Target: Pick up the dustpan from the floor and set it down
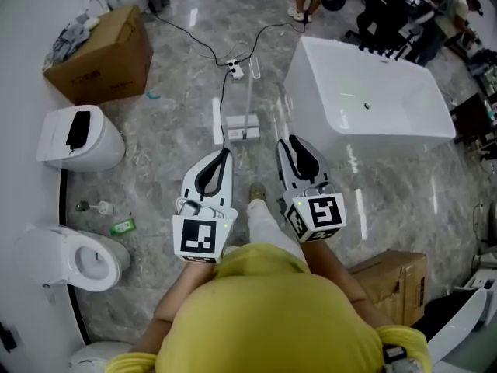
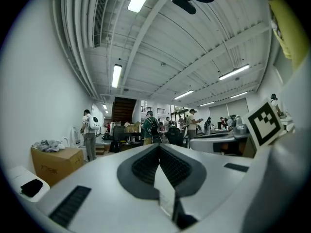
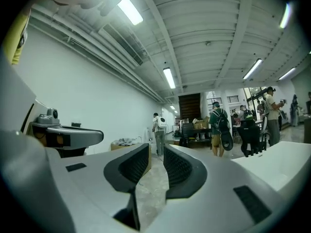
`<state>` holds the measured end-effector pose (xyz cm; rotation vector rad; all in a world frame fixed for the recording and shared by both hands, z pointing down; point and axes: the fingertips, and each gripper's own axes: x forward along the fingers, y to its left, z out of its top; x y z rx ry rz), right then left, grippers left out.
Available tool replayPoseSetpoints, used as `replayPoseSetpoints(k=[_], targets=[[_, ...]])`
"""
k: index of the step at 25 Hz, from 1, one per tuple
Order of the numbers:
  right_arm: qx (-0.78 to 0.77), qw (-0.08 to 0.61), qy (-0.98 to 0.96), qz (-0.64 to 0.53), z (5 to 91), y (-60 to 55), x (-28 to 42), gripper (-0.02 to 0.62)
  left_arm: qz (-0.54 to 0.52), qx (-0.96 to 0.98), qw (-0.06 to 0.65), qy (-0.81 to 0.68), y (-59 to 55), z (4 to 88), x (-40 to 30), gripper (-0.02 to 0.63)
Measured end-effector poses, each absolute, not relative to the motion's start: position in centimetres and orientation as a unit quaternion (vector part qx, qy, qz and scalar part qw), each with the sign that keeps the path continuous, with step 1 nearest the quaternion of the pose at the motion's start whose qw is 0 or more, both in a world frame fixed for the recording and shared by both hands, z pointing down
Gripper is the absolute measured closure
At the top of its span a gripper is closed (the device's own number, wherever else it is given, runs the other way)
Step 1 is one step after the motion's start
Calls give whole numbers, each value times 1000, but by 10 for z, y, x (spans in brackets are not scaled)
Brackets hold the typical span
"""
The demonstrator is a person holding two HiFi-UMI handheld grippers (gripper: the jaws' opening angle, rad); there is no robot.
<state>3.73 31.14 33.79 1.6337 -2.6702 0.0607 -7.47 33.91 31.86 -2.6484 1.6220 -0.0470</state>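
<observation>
The white dustpan [image 1: 242, 131] stands on the grey marble floor with its long handle [image 1: 248, 99] rising from it, just ahead of both grippers. My left gripper [image 1: 225, 155] is held level to the dustpan's lower left, and its fingertips meet with nothing between them [image 2: 159, 146]. My right gripper [image 1: 285, 141] is level to the dustpan's right; its jaws stand apart and only floor shows in the gap [image 3: 156, 147]. Neither gripper touches the dustpan. Neither gripper view shows the dustpan.
A white bathtub [image 1: 371, 99] stands at the right. A power strip with cables [image 1: 236, 70] lies beyond the dustpan. Cardboard boxes sit at far left [image 1: 105, 53] and near right [image 1: 396, 277]. Toilets [image 1: 78, 259] line the left wall. People stand far off [image 3: 217, 125].
</observation>
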Motion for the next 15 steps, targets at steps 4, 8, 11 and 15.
replayPoseSetpoints(k=[4,8,11,15], targets=[[508,7,-861,19,336,256,33,472,0,-854,18,521,289,310,-71,607],[491,18,-871,28,340,198,35,460,-3,-847,6,532,233,309,-67,607],[480,30,-875,43,351,157,40,454,-6,-839,-2,544,193,312,-65,607],[468,47,-881,56,369,105,39,448,1,-833,-11,553,144,314,-66,607]])
